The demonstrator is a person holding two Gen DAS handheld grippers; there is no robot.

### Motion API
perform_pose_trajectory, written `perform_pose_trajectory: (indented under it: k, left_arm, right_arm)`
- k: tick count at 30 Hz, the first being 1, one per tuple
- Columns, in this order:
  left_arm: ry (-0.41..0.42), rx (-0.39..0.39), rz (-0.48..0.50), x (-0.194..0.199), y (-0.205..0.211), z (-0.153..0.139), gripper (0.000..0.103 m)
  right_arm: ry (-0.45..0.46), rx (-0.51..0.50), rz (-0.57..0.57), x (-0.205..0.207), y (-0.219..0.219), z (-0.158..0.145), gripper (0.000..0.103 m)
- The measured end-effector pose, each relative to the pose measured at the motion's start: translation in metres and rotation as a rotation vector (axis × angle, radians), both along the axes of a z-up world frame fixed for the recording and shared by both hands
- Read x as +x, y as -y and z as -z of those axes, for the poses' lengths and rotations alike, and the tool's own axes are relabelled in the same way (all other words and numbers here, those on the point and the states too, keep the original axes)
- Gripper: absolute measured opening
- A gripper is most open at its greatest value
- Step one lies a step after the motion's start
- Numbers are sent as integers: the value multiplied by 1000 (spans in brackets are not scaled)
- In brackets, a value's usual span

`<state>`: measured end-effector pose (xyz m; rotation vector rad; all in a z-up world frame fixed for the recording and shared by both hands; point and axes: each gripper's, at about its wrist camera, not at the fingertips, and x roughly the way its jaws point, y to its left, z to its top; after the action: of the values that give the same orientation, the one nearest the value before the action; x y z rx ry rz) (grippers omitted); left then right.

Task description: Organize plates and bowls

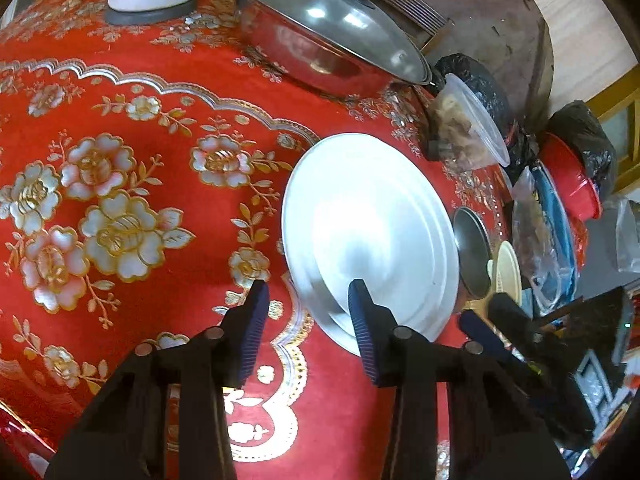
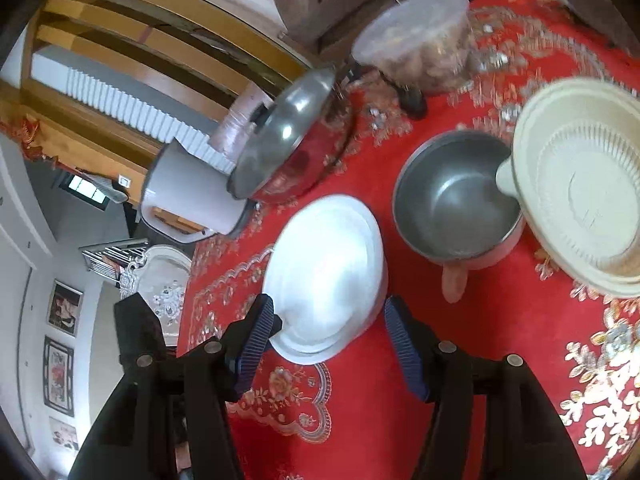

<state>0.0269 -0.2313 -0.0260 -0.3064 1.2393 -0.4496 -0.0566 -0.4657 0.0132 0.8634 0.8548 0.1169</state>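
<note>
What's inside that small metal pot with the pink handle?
Nothing visible: the small metal pot shows a bare steel bottom. The cream plastic bowl overlaps its rim on one side, hiding a sliver of the inside there.

Both views are bright and evenly lit, with strong colour on the red cloth of the worktop [image 1: 168,312]. Glare washes out the white plate [image 1: 372,236], its centre almost blown to plain white, and small hard highlights sit on the steel pot lid [image 1: 332,28]. In the right wrist view daylight comes through a small window [image 2: 86,189] at the far left. Shadows are soft; a dim one lies under the plate's near rim. The fisheye bends everything toward the edges, and dark vignetting fills the corners. Motion blur smears the clear plastic tub [image 2: 416,44] and the cloth's pattern near it; the left wrist view is sharper
</note>
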Motion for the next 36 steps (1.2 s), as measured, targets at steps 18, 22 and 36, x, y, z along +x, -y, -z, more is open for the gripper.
perform_pose_trajectory:
  k: [18, 22, 36]
  left_arm:
    - [16, -15, 27, 3, 3, 4, 17]
    - [21, -33, 39, -12, -6, -3, 17]
    - [-6, -27, 33, -41, -13, 4, 17]
  right_arm:
    - [-105, -159, -7, 26, -22, 19, 17]
    - [-96, -154, -22, 21, -22, 20, 15]
    - [-52, -9, 0, -23, 0, 27, 20]
